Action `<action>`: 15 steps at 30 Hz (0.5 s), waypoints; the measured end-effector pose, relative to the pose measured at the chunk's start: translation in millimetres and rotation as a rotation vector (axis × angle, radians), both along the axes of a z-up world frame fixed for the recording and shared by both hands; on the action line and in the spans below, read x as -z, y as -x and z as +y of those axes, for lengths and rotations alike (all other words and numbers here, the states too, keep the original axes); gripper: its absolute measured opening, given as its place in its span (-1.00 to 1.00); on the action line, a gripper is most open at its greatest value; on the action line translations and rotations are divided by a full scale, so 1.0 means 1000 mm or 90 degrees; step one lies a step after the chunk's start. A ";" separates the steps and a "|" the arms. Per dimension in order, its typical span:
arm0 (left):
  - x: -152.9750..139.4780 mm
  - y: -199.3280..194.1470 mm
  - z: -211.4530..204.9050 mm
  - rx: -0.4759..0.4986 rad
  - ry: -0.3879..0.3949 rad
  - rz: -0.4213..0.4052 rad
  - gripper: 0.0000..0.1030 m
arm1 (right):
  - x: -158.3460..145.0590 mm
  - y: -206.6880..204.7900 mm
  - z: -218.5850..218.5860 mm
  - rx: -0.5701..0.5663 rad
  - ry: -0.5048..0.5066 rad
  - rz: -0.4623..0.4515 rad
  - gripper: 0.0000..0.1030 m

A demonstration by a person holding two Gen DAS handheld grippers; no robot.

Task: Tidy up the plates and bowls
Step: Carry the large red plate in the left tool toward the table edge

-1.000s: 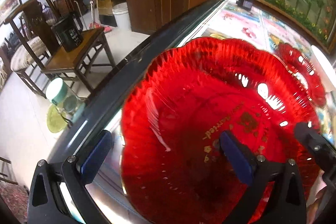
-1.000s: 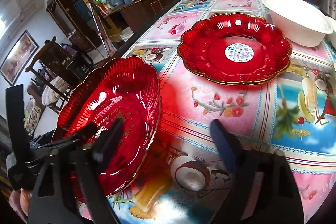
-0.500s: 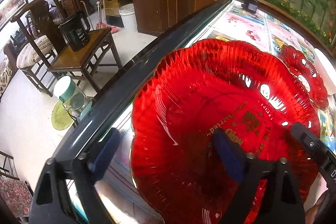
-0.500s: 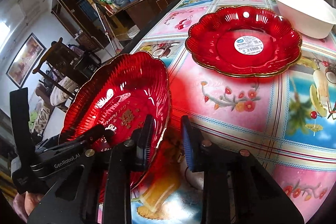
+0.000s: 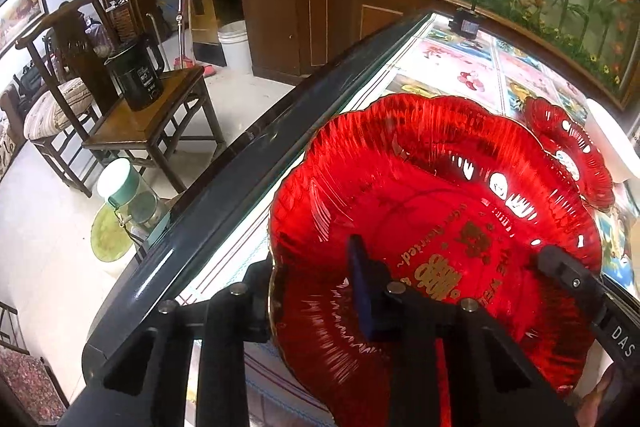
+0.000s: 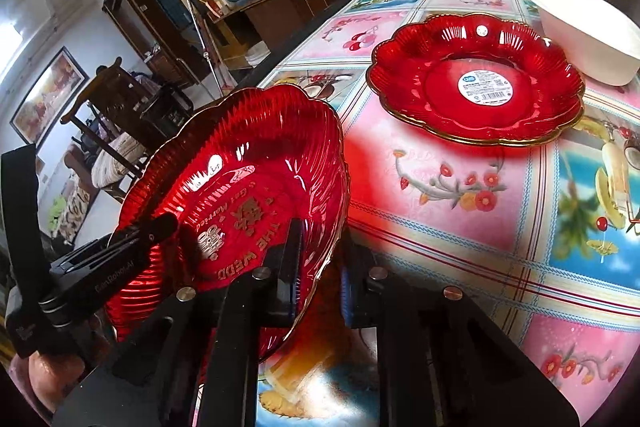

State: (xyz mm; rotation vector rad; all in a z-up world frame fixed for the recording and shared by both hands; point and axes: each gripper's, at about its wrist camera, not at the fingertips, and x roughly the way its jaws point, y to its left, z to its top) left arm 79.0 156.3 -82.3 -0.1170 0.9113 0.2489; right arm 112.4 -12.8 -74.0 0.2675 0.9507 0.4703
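Closing both claws, wide apart 1 second back, onto opposite rim edges of the tilted red wedding plate (image 6: 240, 195) at the table (image 6: 460, 227) edge, left claw (image 5: 316, 303) and right claw (image 6: 320, 275) grasping, likely readying carrying toward the 2nd red plate (image 6: 476, 79).

The right gripper (image 6: 318, 277) is closing its jaws on the gold-trimmed rim of a tilted red plate with gold lettering (image 6: 240, 211) at the table's (image 6: 460, 227) left edge, rim between the pads. The left gripper (image 6: 160, 231) reaches the plate's opposite side. Toward the table's far edge a second red plate with a round sticker (image 6: 476, 79) lies flat, a white bowl (image 6: 588, 31) just beside it.
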 end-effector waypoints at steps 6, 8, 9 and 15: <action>0.001 0.001 -0.003 0.005 0.001 0.000 -0.47 | 0.000 0.001 -0.005 0.013 -0.001 0.003 -0.74; 0.001 0.002 -0.003 0.008 0.003 0.003 -0.47 | 0.000 0.001 -0.006 0.017 -0.003 0.004 -0.74; 0.000 0.003 -0.004 0.009 0.005 0.005 -0.47 | -0.001 0.002 -0.006 0.019 -0.004 0.004 -0.74; -0.005 0.012 -0.006 0.013 0.010 0.004 -0.47 | -0.010 0.012 -0.006 0.023 0.005 -0.017 -0.75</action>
